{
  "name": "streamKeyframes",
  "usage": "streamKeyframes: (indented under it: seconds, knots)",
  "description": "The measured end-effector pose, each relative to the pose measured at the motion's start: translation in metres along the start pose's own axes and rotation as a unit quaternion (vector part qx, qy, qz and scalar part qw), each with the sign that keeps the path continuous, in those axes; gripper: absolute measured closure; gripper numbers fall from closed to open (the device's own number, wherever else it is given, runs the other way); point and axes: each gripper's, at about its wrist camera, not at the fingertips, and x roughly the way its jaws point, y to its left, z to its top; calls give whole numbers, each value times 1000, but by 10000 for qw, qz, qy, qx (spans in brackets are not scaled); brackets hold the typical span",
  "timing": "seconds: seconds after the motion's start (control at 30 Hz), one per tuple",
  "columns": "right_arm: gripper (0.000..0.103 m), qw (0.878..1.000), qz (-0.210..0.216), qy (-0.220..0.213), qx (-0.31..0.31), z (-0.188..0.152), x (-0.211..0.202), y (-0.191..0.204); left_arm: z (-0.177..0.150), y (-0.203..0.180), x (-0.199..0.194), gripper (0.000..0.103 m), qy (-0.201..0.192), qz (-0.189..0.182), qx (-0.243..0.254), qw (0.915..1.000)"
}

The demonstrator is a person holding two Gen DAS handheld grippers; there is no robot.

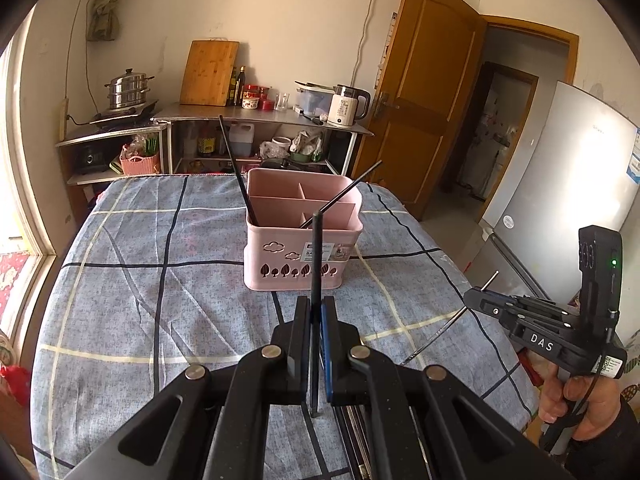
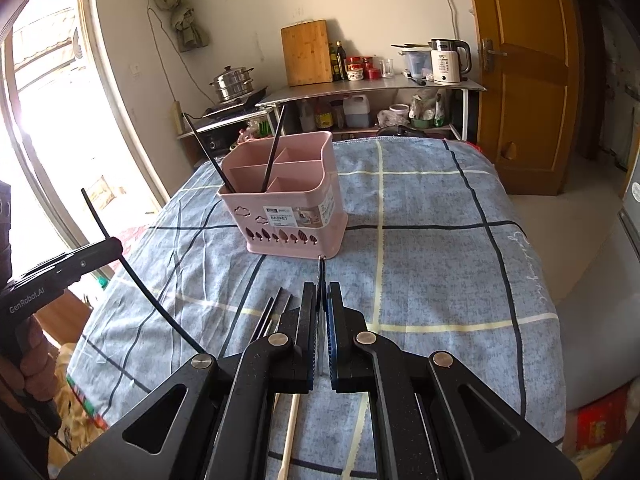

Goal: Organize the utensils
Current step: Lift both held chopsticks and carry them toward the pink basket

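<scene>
While each claw pinches one chopstick, left claw (image 1: 316,312) black chopstick (image 1: 317,256), right claw (image 2: 322,300) metal chopstick (image 2: 321,270), before the pink basket (image 2: 288,216), either thin stick may pivot and miss its compartment.

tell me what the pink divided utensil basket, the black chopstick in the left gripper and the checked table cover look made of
Pink divided utensil basket: moulded plastic by the look, matt, with thin even walls and cut-out clouds and trees.
Black chopstick clamped in the left gripper: smooth and dark with a slight sheen; plastic, lacquered wood or coated metal, the look leaves it open.
Checked table cover: woven cloth, blue-grey, matt, creased and draping over the edges.
</scene>
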Motion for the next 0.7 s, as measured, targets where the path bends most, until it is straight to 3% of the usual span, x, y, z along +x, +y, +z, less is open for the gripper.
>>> streamKeyframes:
  seconds: [0.37,0.7]
  knots:
    - [98,9998,44,-147,-95,2,-14,9,-5,-3,-13,99,54,36,7,10000]
    - [99,9990,202,-315,-251,26,-9,26,26,7,-12,99,-193,44,-62,9998]
